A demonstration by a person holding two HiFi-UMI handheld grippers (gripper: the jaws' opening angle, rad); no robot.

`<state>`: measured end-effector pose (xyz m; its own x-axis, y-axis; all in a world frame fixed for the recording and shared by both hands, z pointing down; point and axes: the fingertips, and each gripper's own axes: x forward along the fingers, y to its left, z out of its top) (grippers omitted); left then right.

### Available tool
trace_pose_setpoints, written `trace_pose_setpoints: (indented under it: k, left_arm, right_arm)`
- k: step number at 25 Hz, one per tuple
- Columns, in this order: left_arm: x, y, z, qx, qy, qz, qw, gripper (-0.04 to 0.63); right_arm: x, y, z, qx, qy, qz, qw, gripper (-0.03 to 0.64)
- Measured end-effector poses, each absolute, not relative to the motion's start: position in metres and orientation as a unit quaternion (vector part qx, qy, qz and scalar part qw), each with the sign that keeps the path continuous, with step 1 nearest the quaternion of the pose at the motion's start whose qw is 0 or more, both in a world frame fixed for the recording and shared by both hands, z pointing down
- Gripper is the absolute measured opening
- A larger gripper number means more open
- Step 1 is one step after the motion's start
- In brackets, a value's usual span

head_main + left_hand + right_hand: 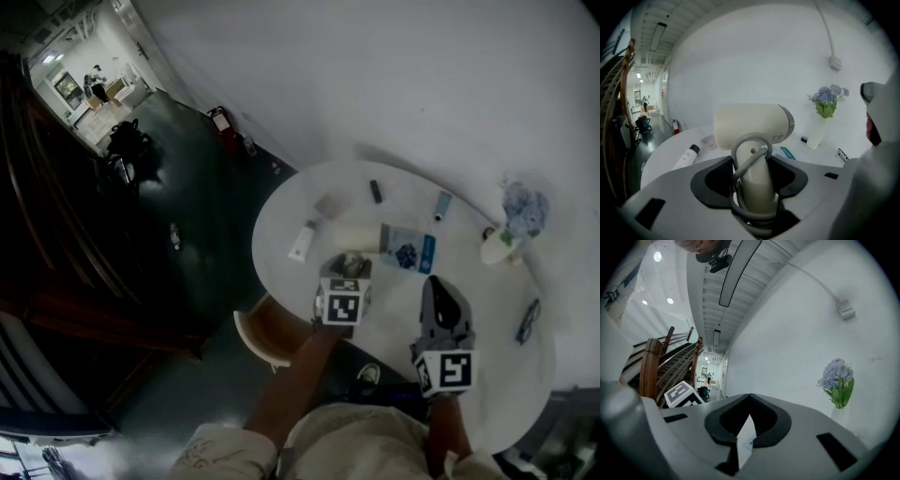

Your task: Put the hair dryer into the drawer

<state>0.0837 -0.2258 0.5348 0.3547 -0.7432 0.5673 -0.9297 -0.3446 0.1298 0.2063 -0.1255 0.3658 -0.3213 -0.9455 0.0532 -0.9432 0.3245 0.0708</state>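
The cream hair dryer [750, 124] fills the middle of the left gripper view, its barrel lying crosswise above its handle, with a grey cord looped round that handle. My left gripper [753, 187] is shut on the handle and holds the dryer off the round white table [291, 202]. In the head view the dryer [354, 236] shows just beyond the left gripper [349, 277]. My right gripper [433, 283] hovers over the table to the right, and its jaws [750, 397] meet at the tips with nothing held. No drawer is in view.
On the table lie a white tube bottle [302, 242], a blue and white booklet [409, 250], a teal tube [442, 205] and a small black item [376, 191]. A white vase of blue flowers [514, 220] stands at the far right. A wooden seat [267, 333] sits below the near edge.
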Motion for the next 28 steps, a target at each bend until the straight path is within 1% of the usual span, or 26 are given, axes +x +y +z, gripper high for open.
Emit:
trace_pose_setpoints:
  k: [9, 15, 22, 28]
  left_arm:
    - [0.064, -0.185, 0.443, 0.808, -0.561, 0.107, 0.144, 0.232]
    - [0.057, -0.159, 0.404, 0.809, -0.574, 0.074, 0.106, 0.232]
    - [0.017, -0.143, 0.390, 0.780, -0.616, 0.056, 0.094, 0.230]
    - [-0.034, -0.121, 0.401, 0.730, -0.672, 0.065, 0.105, 0.230]
  right_arm:
    - [0.195, -0.127, 0.360, 0.569, -0.822, -0.017, 0.037, 0.003]
    - [0.173, -0.128, 0.352, 0.544, -0.838, -0.028, 0.030, 0.005]
    - [0.131, -0.126, 0.347, 0.496, -0.867, -0.040, 0.018, 0.005]
    - [0.088, -0.126, 0.350, 0.437, -0.899, -0.038, 0.013, 0.005]
